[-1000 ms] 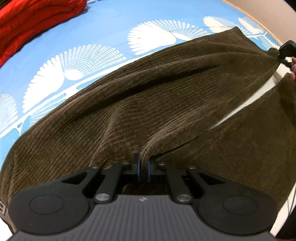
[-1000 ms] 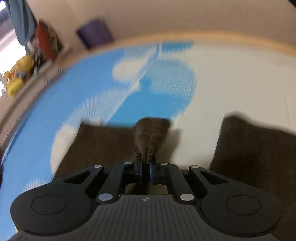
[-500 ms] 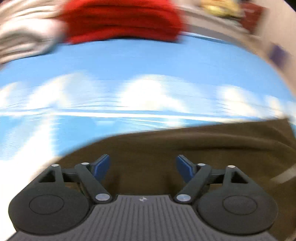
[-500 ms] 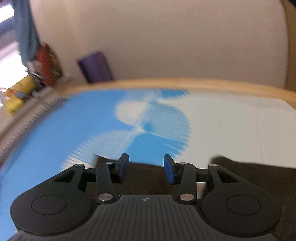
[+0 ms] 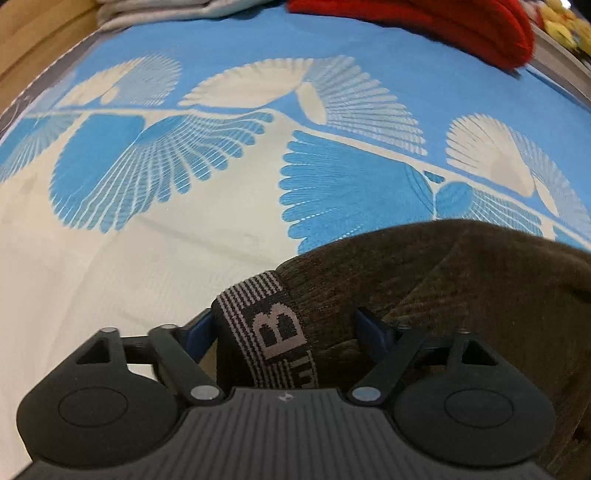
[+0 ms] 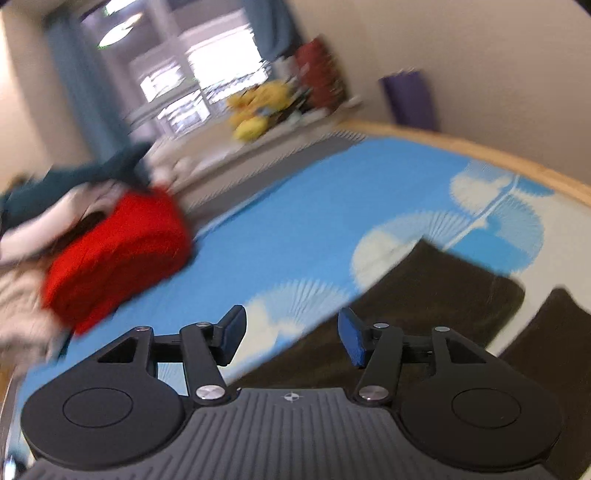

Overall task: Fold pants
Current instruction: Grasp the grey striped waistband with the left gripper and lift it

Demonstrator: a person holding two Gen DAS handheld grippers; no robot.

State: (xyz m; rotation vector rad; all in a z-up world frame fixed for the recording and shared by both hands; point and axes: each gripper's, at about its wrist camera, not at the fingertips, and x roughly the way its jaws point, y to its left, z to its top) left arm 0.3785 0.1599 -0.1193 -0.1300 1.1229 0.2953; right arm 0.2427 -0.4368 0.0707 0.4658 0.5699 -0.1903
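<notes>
Dark brown corduroy pants (image 5: 461, 280) lie on a blue and white patterned bedsheet (image 5: 221, 166). In the left wrist view my left gripper (image 5: 286, 328) is open, its jaws standing on either side of the striped elastic waistband (image 5: 266, 317) marked with a letter B. In the right wrist view my right gripper (image 6: 291, 338) is open and empty, held above the pants (image 6: 424, 306), whose two legs (image 6: 554, 332) lie spread on the sheet.
A red folded garment (image 5: 443, 18) (image 6: 114, 254) and a pile of pale and dark clothes (image 6: 55, 199) lie at the bed's far side. A wooden bed edge (image 6: 480, 147), a purple object (image 6: 410, 99) and yellow toys (image 6: 258, 107) stand beyond.
Both grippers let go of the pants and opened. The left one swung to the waistband end. The right one lifted and turned toward the clothes pile.
</notes>
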